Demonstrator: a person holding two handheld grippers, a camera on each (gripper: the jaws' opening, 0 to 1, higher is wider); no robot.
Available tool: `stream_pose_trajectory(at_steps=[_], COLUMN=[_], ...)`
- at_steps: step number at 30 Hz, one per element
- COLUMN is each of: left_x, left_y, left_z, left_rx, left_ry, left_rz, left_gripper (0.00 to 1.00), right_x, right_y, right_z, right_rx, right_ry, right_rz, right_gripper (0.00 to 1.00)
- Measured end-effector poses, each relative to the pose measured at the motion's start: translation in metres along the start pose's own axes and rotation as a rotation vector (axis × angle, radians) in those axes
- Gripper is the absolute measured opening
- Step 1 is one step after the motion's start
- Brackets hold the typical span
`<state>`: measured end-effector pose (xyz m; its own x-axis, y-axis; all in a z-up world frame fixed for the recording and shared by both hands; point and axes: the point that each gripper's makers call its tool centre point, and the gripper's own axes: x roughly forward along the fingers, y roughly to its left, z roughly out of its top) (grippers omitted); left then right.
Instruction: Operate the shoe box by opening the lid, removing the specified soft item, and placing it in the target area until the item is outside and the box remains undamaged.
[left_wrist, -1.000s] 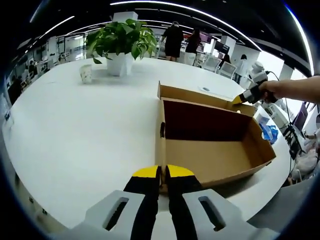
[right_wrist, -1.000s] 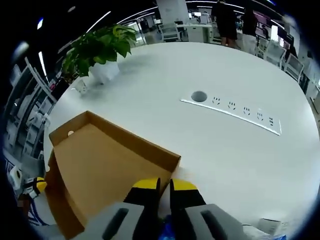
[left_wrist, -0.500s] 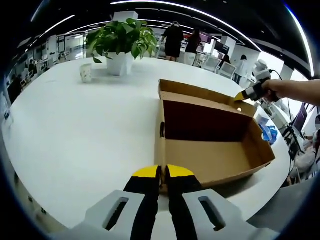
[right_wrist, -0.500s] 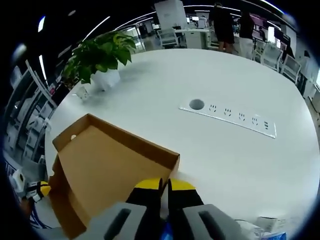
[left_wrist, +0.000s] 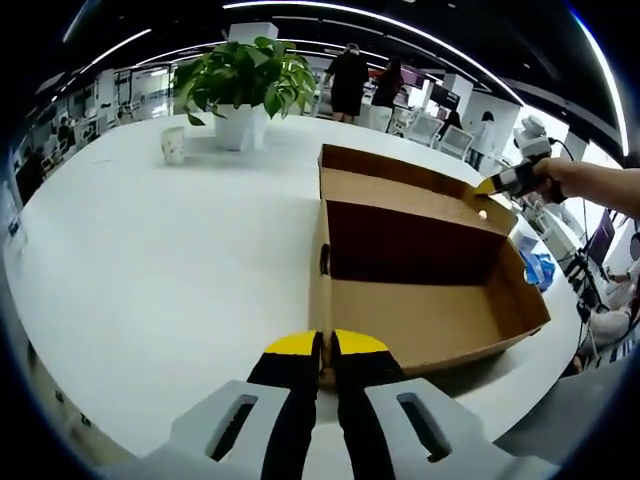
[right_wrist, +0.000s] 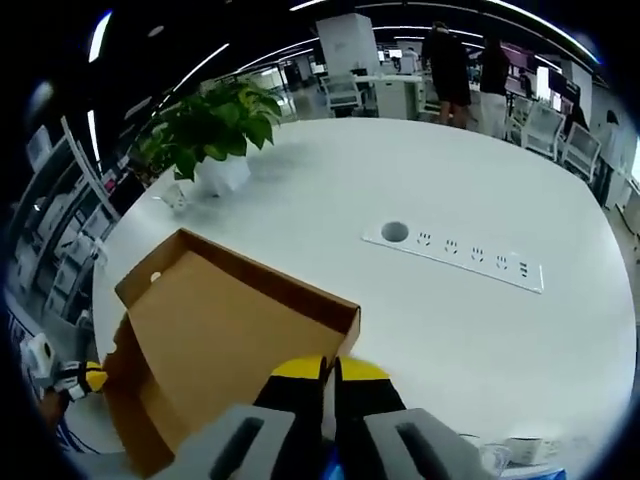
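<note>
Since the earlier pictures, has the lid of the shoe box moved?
Yes. In the left gripper view the lid has swung further open, away from the box held by the left gripper and back toward the plant.

white table (left_wrist: 150, 260), potted plant (left_wrist: 240, 85), small cup (left_wrist: 172, 146), power strip (right_wrist: 455, 257), people standing beyond (left_wrist: 348, 80)

Shoe box (left_wrist: 430, 300) and its lid (right_wrist: 225, 335): plain brown corrugated cardboard, matt, inner back wall dark maroon. Tabletop (left_wrist: 150, 250) is smooth white with a slight sheen. Hand-held gripper (left_wrist: 325, 350) has matt black fingers with yellow tips on light grey plastic.
</note>
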<state>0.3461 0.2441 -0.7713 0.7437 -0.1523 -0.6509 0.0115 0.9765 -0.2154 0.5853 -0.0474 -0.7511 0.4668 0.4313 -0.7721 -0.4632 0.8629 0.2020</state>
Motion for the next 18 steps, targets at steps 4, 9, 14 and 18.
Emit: stream_pose_trajectory(at_steps=[4, 9, 14, 18], left_x=[-0.001, -0.001, -0.002, -0.001], left_y=[0.000, -0.001, -0.001, 0.000], left_z=[0.000, 0.000, 0.000, -0.001], left_rx=[-0.003, 0.000, 0.001, 0.003], left_ry=[-0.001, 0.000, -0.001, -0.001], left_rz=[-0.001, 0.000, -0.002, -0.002], left_gripper=[0.02, 0.02, 0.02, 0.02], right_x=[-0.006, -0.015, -0.025, -0.031], right_y=[0.002, 0.005, 0.009, 0.010], right_z=[0.004, 0.009, 0.010, 0.012], right_rx=[-0.009, 0.000, -0.004, -0.004], right_ry=[-0.025, -0.060, -0.088, -0.112], right_rz=[0.002, 0.012, 0.016, 0.023], right_gripper=[0.00, 0.00, 0.00, 0.00])
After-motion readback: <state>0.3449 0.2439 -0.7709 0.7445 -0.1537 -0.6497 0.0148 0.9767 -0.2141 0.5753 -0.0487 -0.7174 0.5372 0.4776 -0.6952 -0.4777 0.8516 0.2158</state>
